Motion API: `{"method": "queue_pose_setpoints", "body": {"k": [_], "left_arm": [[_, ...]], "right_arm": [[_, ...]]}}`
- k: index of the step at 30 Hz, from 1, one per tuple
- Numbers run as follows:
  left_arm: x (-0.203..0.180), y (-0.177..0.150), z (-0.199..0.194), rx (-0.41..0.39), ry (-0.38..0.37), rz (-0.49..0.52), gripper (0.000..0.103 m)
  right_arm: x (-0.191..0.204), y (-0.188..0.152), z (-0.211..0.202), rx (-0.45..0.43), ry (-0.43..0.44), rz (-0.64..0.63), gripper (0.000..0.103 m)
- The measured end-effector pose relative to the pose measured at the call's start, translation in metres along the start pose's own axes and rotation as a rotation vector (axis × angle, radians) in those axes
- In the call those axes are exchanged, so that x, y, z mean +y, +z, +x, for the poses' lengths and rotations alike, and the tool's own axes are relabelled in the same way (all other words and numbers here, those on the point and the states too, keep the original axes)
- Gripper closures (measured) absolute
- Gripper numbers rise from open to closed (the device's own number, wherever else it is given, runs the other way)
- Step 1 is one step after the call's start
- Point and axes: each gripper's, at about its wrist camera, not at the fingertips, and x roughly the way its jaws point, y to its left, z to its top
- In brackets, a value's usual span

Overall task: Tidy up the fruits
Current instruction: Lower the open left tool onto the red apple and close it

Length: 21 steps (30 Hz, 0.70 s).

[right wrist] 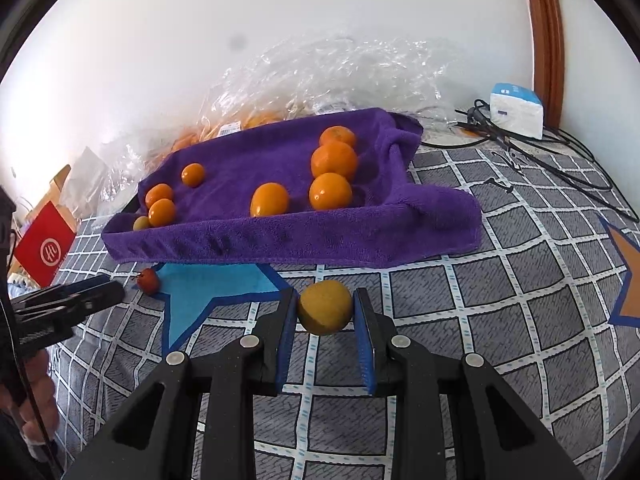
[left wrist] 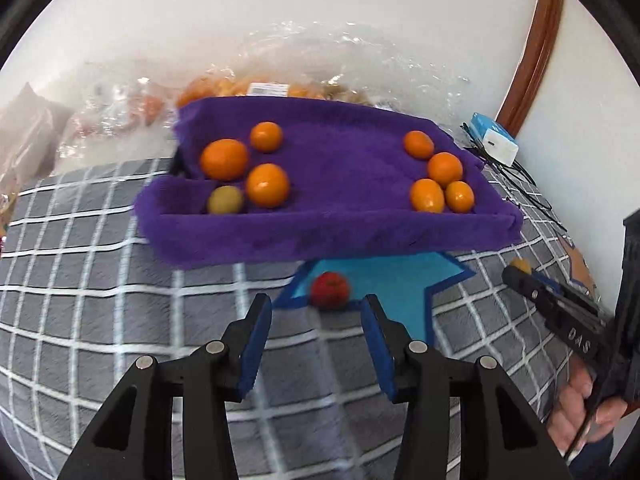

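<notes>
A purple towel-lined tray [left wrist: 340,236] holds several oranges in two groups, one on the left [left wrist: 224,159] with a greenish fruit [left wrist: 225,200], one on the right [left wrist: 444,168]. A small red fruit [left wrist: 330,289] lies on the bedspread in front of the tray. My left gripper [left wrist: 316,308] stands open just short of it, its blue pads not touching it. My right gripper [right wrist: 325,308] is shut on a yellow-orange fruit [right wrist: 325,306], held above the bedspread near the tray's front edge [right wrist: 280,240]. The red fruit [right wrist: 149,280] also shows in the right wrist view, beside the left gripper [right wrist: 108,292].
The grey checked bedspread [left wrist: 100,300] bears a blue star patch [left wrist: 400,280] and an orange star [right wrist: 628,280]. Clear plastic bags of fruit [right wrist: 320,72] lie behind the tray by the wall. A white-and-blue box [right wrist: 516,110] and black cables [right wrist: 560,152] are at the back right, a red box [right wrist: 44,248] at the left.
</notes>
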Motion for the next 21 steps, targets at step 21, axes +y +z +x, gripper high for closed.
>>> {"method": "queue_pose_setpoints", "body": {"k": [21], "left_arm": [[0.008, 0.0, -0.01, -0.075, -0.002, -0.064, 0.08]], "right_arm": [[0.002, 0.0, 0.004, 0.012, 0.019, -0.004, 0.075]]}}
